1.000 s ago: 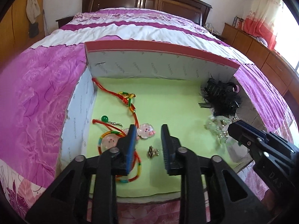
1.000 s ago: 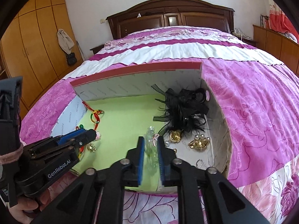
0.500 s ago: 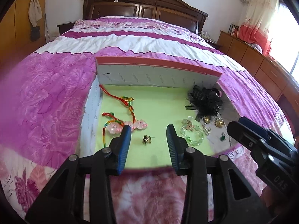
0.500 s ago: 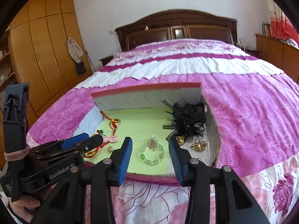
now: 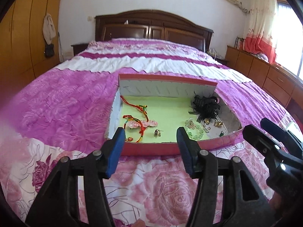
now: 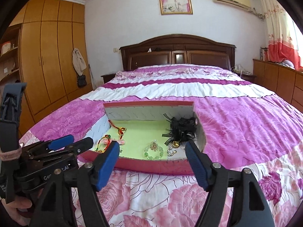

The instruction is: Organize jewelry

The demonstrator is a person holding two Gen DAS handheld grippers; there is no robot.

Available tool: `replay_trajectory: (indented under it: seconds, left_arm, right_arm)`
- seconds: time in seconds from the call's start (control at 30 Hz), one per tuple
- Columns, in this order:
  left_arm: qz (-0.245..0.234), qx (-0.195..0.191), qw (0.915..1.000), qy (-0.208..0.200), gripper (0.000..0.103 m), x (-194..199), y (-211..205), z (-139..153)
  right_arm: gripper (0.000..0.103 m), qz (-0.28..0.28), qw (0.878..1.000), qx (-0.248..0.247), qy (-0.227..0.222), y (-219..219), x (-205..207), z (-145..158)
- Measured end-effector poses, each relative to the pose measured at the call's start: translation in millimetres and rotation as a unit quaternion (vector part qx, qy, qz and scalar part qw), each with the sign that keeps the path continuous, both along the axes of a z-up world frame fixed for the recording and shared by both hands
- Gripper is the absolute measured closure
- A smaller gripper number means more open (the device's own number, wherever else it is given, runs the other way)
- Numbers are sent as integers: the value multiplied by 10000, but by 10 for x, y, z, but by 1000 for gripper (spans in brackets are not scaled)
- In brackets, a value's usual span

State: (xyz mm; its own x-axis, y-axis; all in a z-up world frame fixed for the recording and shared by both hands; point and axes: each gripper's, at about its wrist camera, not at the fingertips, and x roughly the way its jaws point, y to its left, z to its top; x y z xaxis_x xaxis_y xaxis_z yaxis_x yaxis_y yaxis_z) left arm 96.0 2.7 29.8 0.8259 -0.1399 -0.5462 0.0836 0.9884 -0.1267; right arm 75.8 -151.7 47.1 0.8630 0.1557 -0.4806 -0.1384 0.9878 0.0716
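A shallow red box (image 5: 151, 149) (image 6: 151, 165) with a pale green floor lies on the bed. In it are a red cord with pink charms (image 5: 141, 122) (image 6: 115, 132) at the left, a small metal earring (image 5: 157, 132), a green bead bracelet (image 5: 195, 130) (image 6: 153, 150), a black feather hair clip (image 5: 205, 106) (image 6: 181, 127) and gold pieces (image 5: 216, 123) (image 6: 176, 143) at the right. My left gripper (image 5: 150, 141) is open and empty, above the box's near edge. My right gripper (image 6: 152, 155) is open and empty, also at the near edge.
The box sits on a pink and white floral bedspread (image 5: 66, 104). A dark wooden headboard (image 6: 178, 51) stands at the far end. Wooden wardrobes (image 6: 47, 56) line the left wall and low cabinets (image 5: 265, 71) the right.
My right gripper opened and let go of the green bead bracelet, which now lies in the box. Both grippers pulled back and up from inside the box to its near edge.
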Motion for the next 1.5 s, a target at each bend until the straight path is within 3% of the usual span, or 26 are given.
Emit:
replay_trajectory:
  seconds: [0.2,0.67,1.5]
  left_arm:
    - [150,-2,9996,-237,49,-133,35,-11]
    - [104,278,9995,-134,48,-277,-64,-232]
    - [143,285,9994,-136,48,-299,-53,-242]
  right_arm:
    - [25,-161,9999,54,8,-86,-145,-62]
    - [20,-372,9990,34,239,-207,-337,-379]
    - [20,-363,9990,39,268,-205,-368,-412]
